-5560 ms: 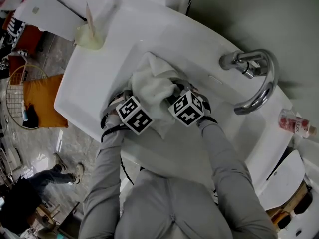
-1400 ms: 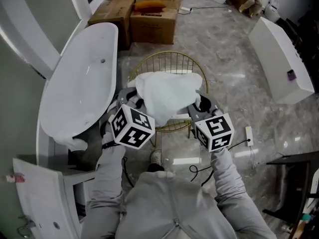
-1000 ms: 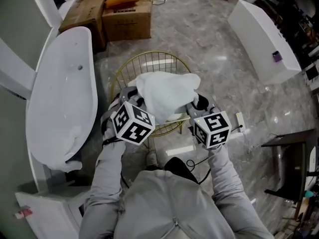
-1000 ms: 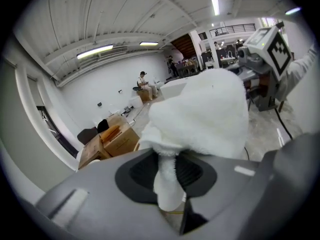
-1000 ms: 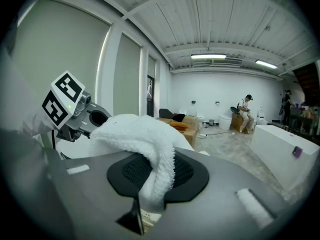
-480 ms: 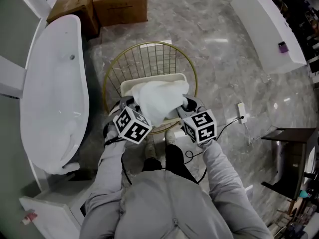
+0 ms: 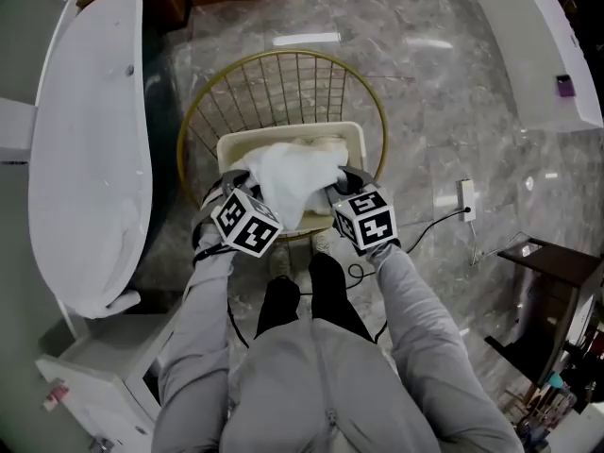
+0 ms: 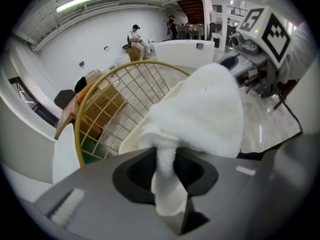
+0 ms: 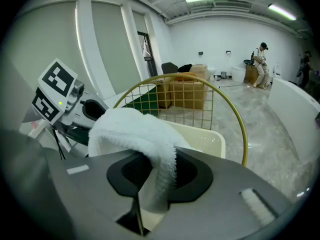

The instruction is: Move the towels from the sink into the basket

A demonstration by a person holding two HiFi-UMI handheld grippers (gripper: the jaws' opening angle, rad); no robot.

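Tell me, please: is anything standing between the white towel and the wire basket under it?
Nothing visible blocks the way. The towel hangs right over the gold wire basket, whose top is open. A cream bin sits inside the basket, so the towel would probably land in that bin.

Your left arm point(image 7: 200, 300) and right arm point(image 7: 415, 295) reach up from the lower edge of the head view, grey sleeves converging toward the centre of the frame. Your left tool point(image 7: 242, 181) sits just left of centre and your right tool point(image 7: 343, 183) just right of it. They are near each other and both tip steeply downward. Each tool pinches a fold of the one white towel point(image 7: 288, 176) slung between them. The left tool's jaws have just been opening slightly, yet the cloth between them is pressed. The right tool's jaws clamp tight on its fold.
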